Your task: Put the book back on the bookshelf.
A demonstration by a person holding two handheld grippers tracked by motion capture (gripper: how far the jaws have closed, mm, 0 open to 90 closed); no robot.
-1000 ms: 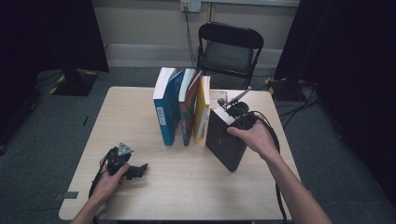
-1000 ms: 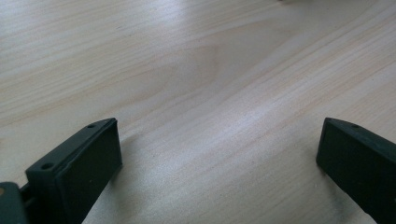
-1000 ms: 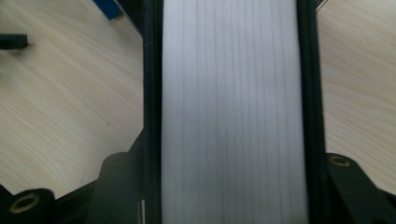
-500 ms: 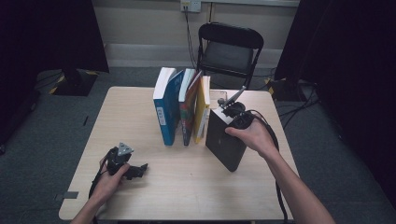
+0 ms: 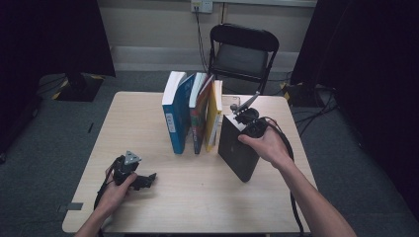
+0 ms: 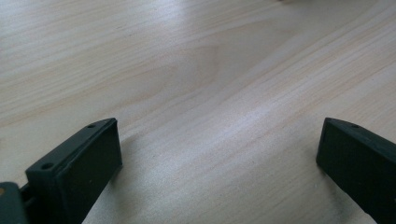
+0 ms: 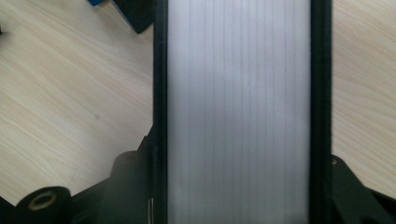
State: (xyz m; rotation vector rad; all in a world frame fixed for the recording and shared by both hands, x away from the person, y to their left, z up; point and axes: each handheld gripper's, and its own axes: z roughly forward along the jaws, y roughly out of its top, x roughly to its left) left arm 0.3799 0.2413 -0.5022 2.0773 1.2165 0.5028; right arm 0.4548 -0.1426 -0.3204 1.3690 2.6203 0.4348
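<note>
Two black jaws of the right gripper (image 5: pixel 247 123) straddle the top edge of a black book (image 5: pixel 237 150), one on each cover; in the right gripper view the white page edges (image 7: pixel 238 112) run straight up between the covers, and each jaw lies against a cover, so the gripper pinches the book across its thickness. The jaws have just been closing, with the book between them. The person's right hand (image 5: pixel 264 145) holds the gripper from above, and its cable trails back along the forearm.

The black book stands upright on the table (image 5: pixel 207 197), tilted a little, just to the right of a row of standing books and apart from them. That row holds a blue book (image 5: pixel 175 118) at the left, an orange-red book (image 5: pixel 200 121) in the middle and a yellow book (image 5: pixel 214 116) nearest the black one, all leaning together.

Well apart, near the front left of the table, the left gripper (image 5: pixel 143 180) rests low in the left hand (image 5: pixel 116 190). In the left gripper view its jaws stand spread wide over bare wood, with nothing between them.

Behind the table stands a black folding chair (image 5: pixel 242 54).
</note>
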